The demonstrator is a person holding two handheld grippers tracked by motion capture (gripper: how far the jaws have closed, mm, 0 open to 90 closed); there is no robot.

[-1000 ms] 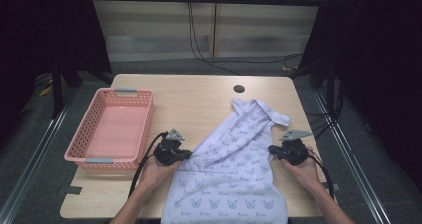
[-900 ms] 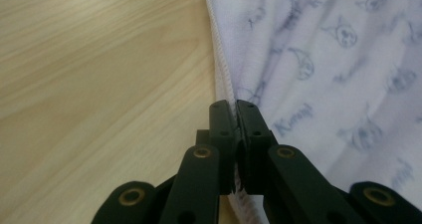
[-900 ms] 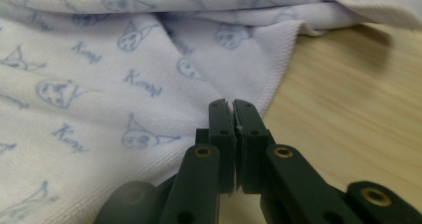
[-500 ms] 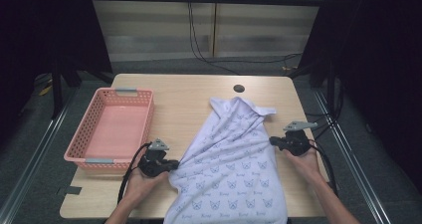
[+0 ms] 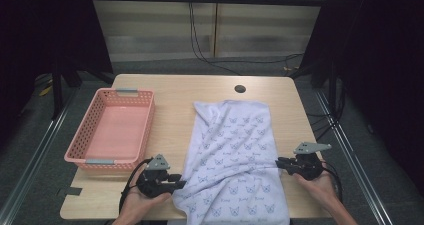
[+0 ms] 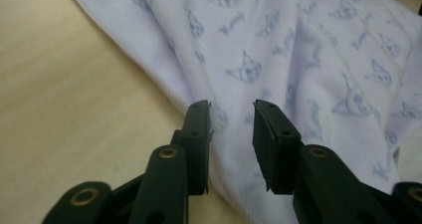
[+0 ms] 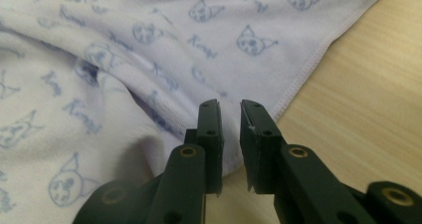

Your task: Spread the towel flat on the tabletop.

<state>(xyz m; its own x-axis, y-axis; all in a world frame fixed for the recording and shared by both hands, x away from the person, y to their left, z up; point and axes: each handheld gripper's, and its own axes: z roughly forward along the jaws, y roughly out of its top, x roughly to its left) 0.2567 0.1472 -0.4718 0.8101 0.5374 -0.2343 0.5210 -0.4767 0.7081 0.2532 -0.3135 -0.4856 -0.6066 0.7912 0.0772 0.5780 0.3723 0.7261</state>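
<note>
high view above near edge, looking forward and down over whole table [image 5: 200, 92], both gripper views close, low, along jaws, all three sharing printed cloth [image 5: 235, 150]

Wood table [image 5: 210, 92], pink basket [image 5: 112, 130] at left, printed cloth [image 5: 232, 150] center-right

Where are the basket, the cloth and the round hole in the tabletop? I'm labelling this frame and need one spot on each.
basket [image 5: 85, 161], high view, near rim by the grey handle.
cloth [image 5: 235, 135], high view, middle of the printed fabric.
hole [image 5: 240, 89], high view, centre of the dark opening.
</note>
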